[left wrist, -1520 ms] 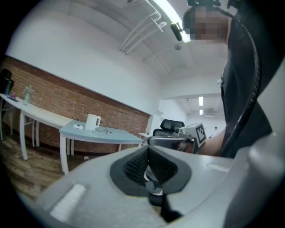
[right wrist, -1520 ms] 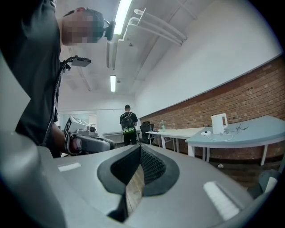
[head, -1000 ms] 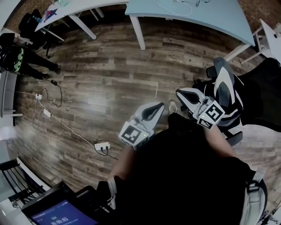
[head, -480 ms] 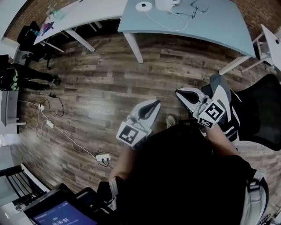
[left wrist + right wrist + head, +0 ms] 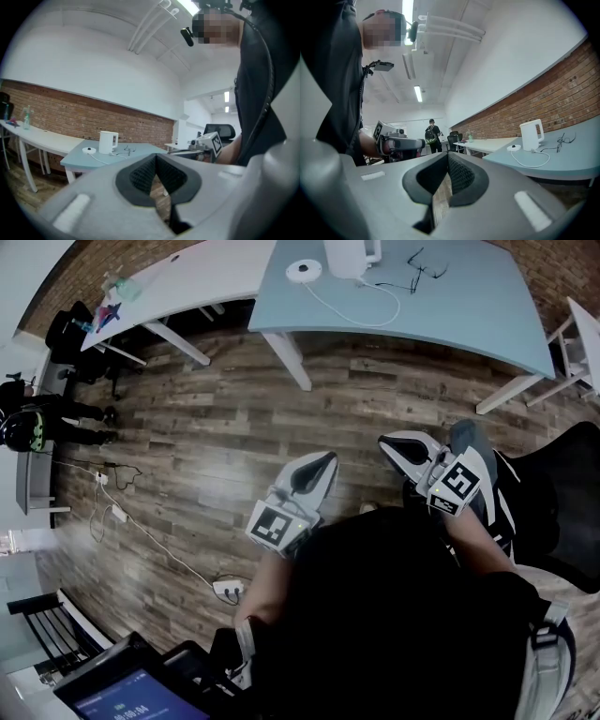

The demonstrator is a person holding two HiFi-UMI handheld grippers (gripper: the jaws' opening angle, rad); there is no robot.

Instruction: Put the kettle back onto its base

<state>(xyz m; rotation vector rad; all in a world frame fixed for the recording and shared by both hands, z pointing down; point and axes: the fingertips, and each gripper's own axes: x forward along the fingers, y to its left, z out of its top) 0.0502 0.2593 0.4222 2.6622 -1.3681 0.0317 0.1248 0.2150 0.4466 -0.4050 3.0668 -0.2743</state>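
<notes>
A white kettle (image 5: pixel 349 254) stands on the light blue table (image 5: pixel 469 306) at the far edge of the head view. Its round white base (image 5: pixel 303 270) lies just left of it, apart from it, with a white cord trailing across the tabletop. The left gripper view shows the kettle (image 5: pixel 108 142) and the base (image 5: pixel 88 150) far off. The right gripper view shows the same kettle (image 5: pixel 532 135) and base (image 5: pixel 514 147). My left gripper (image 5: pixel 314 474) and right gripper (image 5: pixel 398 448) are held level over the wood floor, well short of the table. Both are shut with nothing in them.
A pair of glasses (image 5: pixel 424 268) lies on the table right of the kettle. A white table (image 5: pixel 178 277) adjoins at the left. A black office chair (image 5: pixel 553 484) stands at my right. A power strip (image 5: pixel 228 589) and cables lie on the floor. A person (image 5: pixel 431 136) stands far off.
The blue table has slid further into the head view, so the kettle and base now show fully. Both grippers have travelled forward over the floor and stay shut.
</notes>
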